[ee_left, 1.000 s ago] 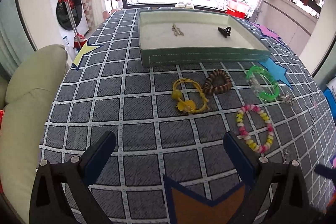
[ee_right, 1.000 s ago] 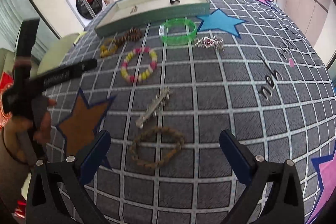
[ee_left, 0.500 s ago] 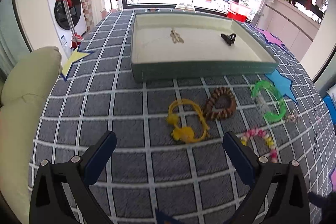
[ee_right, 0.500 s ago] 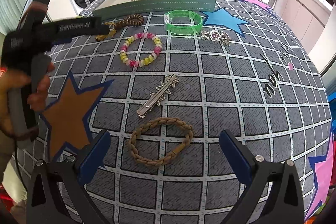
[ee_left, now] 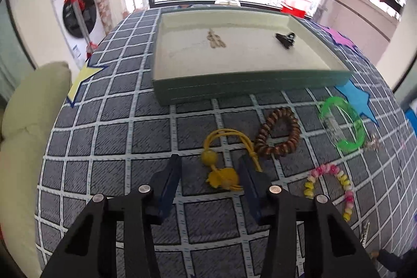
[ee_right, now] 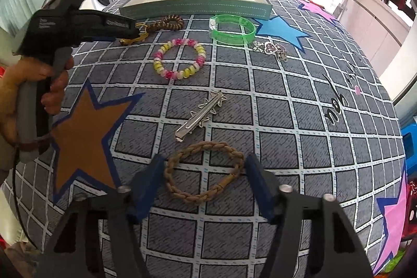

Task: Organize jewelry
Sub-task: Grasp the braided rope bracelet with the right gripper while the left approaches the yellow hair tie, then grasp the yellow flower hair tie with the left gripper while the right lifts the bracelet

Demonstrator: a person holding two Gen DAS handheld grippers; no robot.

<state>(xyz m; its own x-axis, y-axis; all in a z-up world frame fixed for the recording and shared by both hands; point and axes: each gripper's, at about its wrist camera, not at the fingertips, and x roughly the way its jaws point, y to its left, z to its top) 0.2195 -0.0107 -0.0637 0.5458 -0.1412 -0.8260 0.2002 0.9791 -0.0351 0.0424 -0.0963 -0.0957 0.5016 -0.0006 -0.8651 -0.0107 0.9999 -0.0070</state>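
In the left wrist view, the left gripper (ee_left: 211, 168) sits low in the frame, its fingers partly open around a yellow hair tie (ee_left: 224, 160) on the grid-patterned cloth (ee_left: 104, 127). In the right wrist view, the right gripper (ee_right: 204, 168), partly open, brackets a braided tan bracelet (ee_right: 206, 171) at lower centre. The green tray (ee_left: 234, 90) lies beyond.

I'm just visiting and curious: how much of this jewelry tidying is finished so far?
Barely started. Two small pieces, a gold charm and a black clip, already lie in the tray. The left gripper brackets the yellow hair tie, the right gripper the braided bracelet; neither has closed. Brown coil, green bangle, bead bracelet and silver clip wait.
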